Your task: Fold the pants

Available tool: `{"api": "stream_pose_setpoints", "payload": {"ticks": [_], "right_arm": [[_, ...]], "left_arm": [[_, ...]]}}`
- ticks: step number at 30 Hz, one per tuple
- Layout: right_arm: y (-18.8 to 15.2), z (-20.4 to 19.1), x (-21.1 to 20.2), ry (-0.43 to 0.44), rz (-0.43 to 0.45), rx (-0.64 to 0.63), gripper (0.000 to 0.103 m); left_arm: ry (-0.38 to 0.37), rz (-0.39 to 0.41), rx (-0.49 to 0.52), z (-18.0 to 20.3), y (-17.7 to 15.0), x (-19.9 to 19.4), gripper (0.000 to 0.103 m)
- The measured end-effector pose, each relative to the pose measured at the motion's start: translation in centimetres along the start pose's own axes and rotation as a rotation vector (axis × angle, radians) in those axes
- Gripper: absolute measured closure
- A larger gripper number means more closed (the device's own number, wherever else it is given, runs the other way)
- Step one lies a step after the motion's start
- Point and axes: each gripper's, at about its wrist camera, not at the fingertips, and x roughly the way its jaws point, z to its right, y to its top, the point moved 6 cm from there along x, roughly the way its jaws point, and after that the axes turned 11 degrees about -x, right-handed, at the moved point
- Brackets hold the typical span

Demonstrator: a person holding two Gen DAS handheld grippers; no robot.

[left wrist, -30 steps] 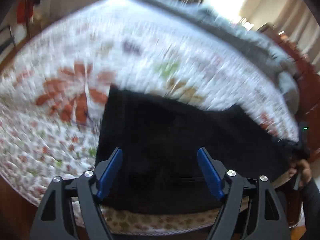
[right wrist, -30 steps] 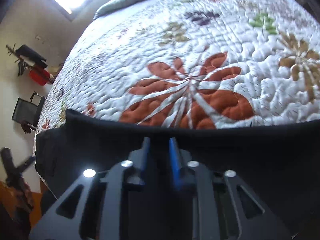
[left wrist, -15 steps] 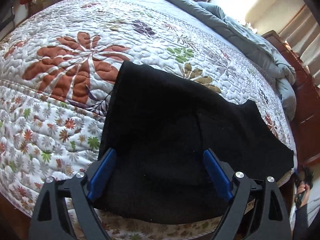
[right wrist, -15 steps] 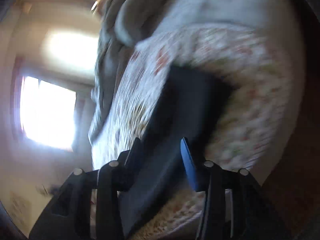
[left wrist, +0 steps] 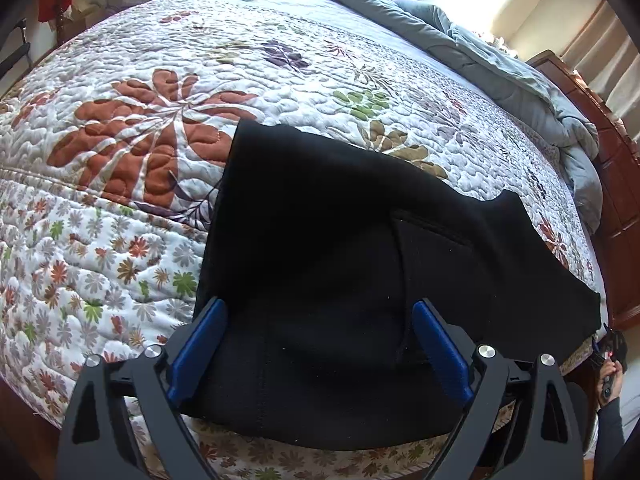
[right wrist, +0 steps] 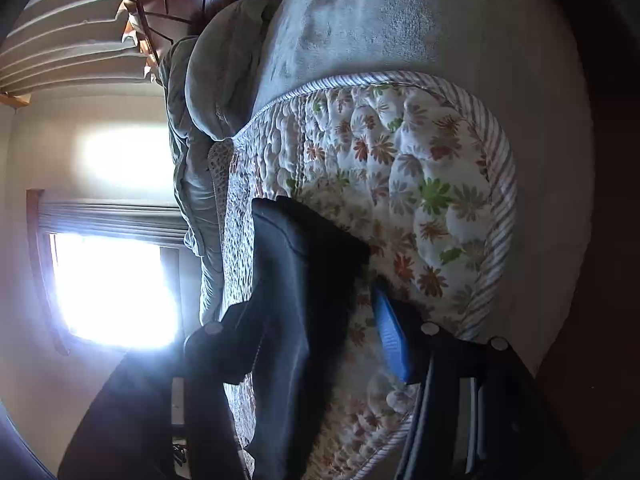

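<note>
The left gripper (left wrist: pixel 320 344) is spread wide, hovering over the near end of the black pants (left wrist: pixel 360 248), gripping nothing. The right gripper (right wrist: pixel 320 340) is also spread, straddling the pants' right edge at the corner of the floral quilt (left wrist: pixel 120 160). The fabric looks soft, light and limp; pinching corners of the hem should carry it best.

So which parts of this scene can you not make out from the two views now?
- Left wrist view: the near hem of the black pants is covered by the left tongs, and the picture's lower edge cuts off the quilt there.
- Right wrist view: window glare darkens the right tongs; their left finger is hard to tell from the pants.
- How many layers the pants are folded in: black cloth shows no detail.
</note>
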Motion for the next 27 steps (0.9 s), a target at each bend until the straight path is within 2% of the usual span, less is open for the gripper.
{"api": "stream_pose_setpoints", "payload": {"ticks": [7, 9, 11, 13, 15, 19, 25, 27], "right_arm": [[0.8, -0.8, 1.0, 0.022, -0.019, -0.03, 0.052], [1.0, -2.2, 1.0, 0.066, -0.019, -0.05, 0.056], [1.2, -3.9, 0.5, 0.125, 0.004, -0.099, 0.057], [0.9, -3.5, 0.9, 0.078, -0.02, -0.126, 0.056], [0.4, -1.8, 1.8, 0.043, -0.054, -0.089, 0.056], [-0.3, -0.9, 2.2, 0.05, -0.049, -0.079, 0.059], [-0.2, -1.3, 3.0, 0.059, -0.052, -0.084, 0.058], [-0.1, -1.3, 3.4, 0.04, -0.06, -0.09, 0.062]], "left_arm": [[0.008, -0.006, 0.008, 0.1, 0.1, 0.3, 0.006], [0.01, -0.005, 0.006, 0.1, 0.1, 0.4, 0.006], [0.011, -0.003, 0.004, 0.1, 0.2, 0.4, 0.006], [0.011, -0.002, 0.0, 0.0, 0.2, 0.4, 0.006], [0.011, -0.004, 0.001, 0.0, 0.2, 0.5, 0.006], [0.012, -0.003, 0.0, 0.0, 0.1, 0.5, 0.005], [0.011, -0.003, -0.001, 0.0, 0.2, 0.4, 0.005], [0.008, -0.002, -0.005, 0.0, 0.2, 0.4, 0.005]]}}
